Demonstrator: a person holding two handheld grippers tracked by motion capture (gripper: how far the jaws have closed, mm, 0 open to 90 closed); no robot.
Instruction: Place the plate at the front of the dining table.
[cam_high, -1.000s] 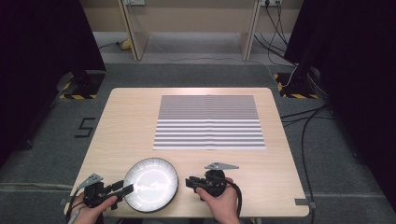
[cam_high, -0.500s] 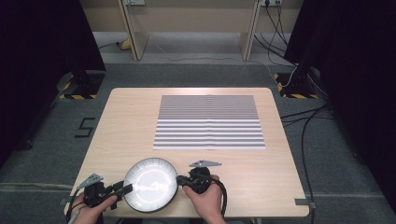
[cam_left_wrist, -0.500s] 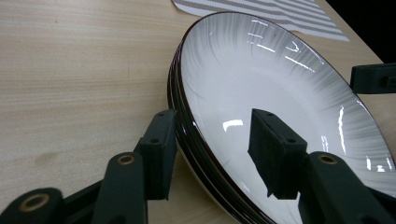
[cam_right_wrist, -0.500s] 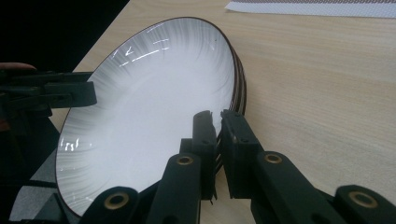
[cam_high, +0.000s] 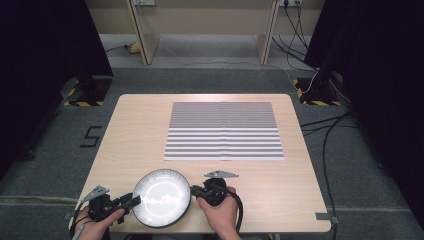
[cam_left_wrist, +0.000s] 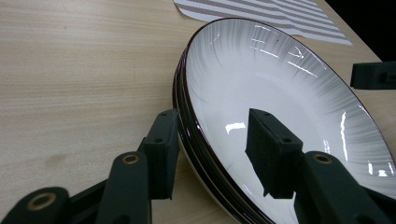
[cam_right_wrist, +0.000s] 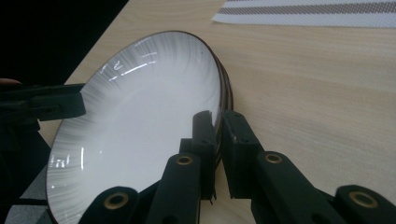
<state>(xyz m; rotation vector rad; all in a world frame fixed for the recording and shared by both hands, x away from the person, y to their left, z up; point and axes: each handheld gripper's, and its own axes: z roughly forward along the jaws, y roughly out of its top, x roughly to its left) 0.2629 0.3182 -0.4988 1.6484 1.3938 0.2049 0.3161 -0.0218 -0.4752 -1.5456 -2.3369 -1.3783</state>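
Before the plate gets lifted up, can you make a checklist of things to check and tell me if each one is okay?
1. Right gripper pinches the rim of the plate: ok, its fingers are clamped on the edge.
2. Left gripper pinches the opposite rim: not ok. Its jaws have just been closing and the rim sits between them, but there is a visible gap at the inner one.
3. Plate lies flat on the table: cannot tell; the rim looks stacked or layered in the gripper views.
4. Striped mat is free to receive the plate: ok, nothing on it.
5. Plate is empty: ok, only reflections inside.
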